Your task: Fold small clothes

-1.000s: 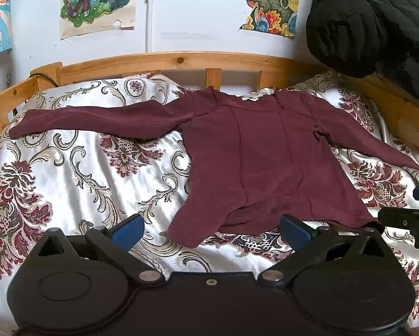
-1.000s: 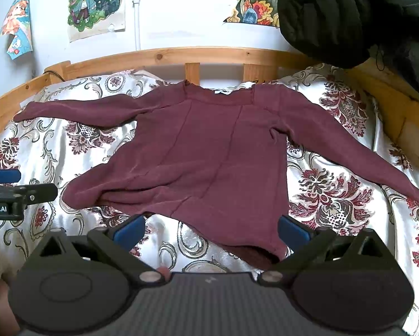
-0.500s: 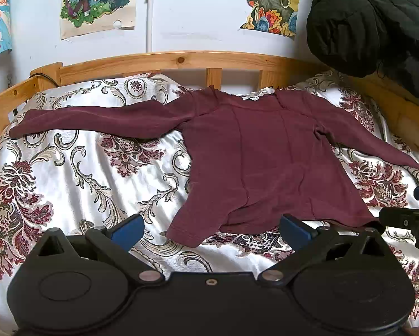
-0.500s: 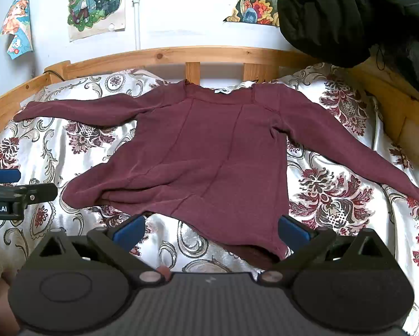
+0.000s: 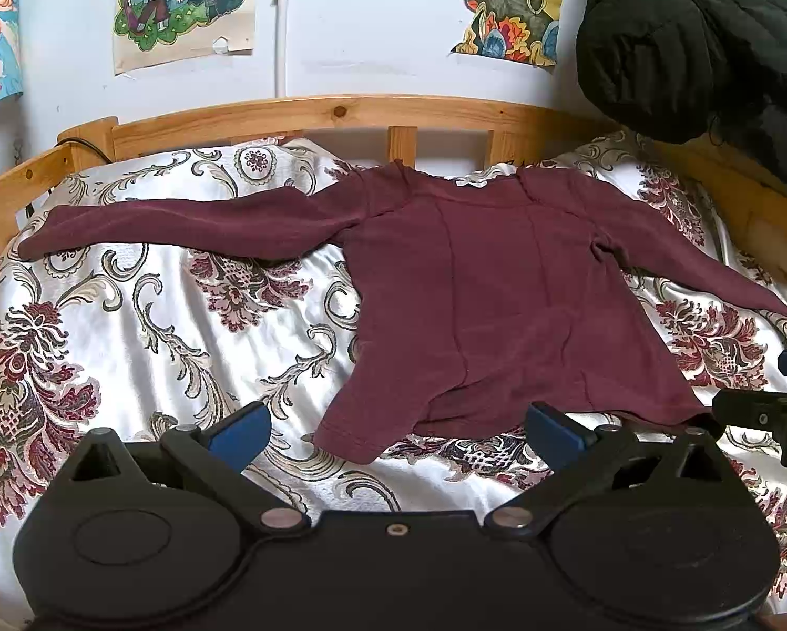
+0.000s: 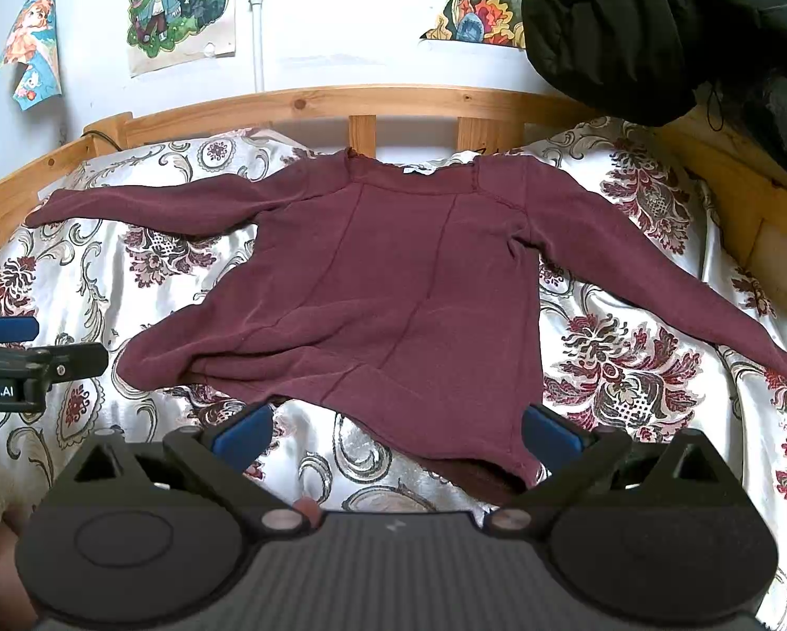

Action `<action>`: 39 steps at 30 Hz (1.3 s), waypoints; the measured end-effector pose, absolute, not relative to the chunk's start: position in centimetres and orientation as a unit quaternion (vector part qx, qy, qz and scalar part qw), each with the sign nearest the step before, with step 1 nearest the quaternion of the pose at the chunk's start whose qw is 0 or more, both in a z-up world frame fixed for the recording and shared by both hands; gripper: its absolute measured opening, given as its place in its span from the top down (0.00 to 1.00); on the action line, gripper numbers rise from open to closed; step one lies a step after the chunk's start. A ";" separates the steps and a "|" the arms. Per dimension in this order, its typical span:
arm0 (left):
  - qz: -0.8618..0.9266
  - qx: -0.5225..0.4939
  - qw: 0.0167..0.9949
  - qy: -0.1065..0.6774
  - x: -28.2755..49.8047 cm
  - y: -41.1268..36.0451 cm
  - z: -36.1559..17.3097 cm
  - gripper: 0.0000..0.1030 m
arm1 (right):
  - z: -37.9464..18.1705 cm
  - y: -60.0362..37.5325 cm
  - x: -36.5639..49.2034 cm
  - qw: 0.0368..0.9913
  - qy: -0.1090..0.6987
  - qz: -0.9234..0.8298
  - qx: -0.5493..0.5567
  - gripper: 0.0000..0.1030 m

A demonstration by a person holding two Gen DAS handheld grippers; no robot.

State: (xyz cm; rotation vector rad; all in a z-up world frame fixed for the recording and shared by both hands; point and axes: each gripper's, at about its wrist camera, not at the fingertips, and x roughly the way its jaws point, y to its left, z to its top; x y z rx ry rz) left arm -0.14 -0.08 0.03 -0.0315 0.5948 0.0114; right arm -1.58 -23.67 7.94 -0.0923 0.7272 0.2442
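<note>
A small maroon long-sleeved shirt (image 5: 488,294) lies spread flat on the floral bedspread, neck toward the headboard, both sleeves stretched out sideways; it also shows in the right wrist view (image 6: 393,284). My left gripper (image 5: 396,428) is open and empty, just short of the shirt's near left hem corner. My right gripper (image 6: 396,431) is open and empty, with its right finger close to the shirt's near right hem corner. Each gripper shows at the edge of the other's view, the right one (image 5: 777,410) and the left one (image 6: 20,363).
The white and red floral bedspread (image 5: 130,342) covers the bed. A wooden headboard (image 5: 340,110) and side rails (image 6: 750,200) surround it. A black padded jacket (image 5: 698,37) hangs at the upper right. Posters (image 5: 183,0) are on the wall.
</note>
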 end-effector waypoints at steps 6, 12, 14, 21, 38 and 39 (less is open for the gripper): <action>0.006 -0.015 0.956 0.294 -0.2 -0.1 0.0 0.01 | 7.9 -23.7 -1.6 0.926 0.355 0.118 -0.045 0.00; 0.006 -0.013 0.955 0.296 -0.3 0.2 0.0 0.01 | 7.6 -23.6 -1.8 0.926 0.356 0.119 -0.046 0.00; 0.006 -0.013 0.955 0.298 -0.3 0.3 -0.1 0.01 | 7.5 -23.6 -2.0 0.926 0.356 0.119 -0.046 0.00; 0.006 -0.011 0.954 0.301 -0.1 0.1 -0.2 0.01 | 7.6 -23.8 -1.7 0.924 0.360 0.119 -0.043 0.00; 0.029 0.015 0.933 0.358 1.2 -0.4 -1.4 0.01 | 6.6 -24.2 -0.9 0.916 0.380 0.119 -0.046 0.00; 0.028 0.015 0.931 0.363 1.4 -0.4 -1.5 0.01 | 6.6 -24.3 -0.9 0.918 0.376 0.120 -0.043 0.00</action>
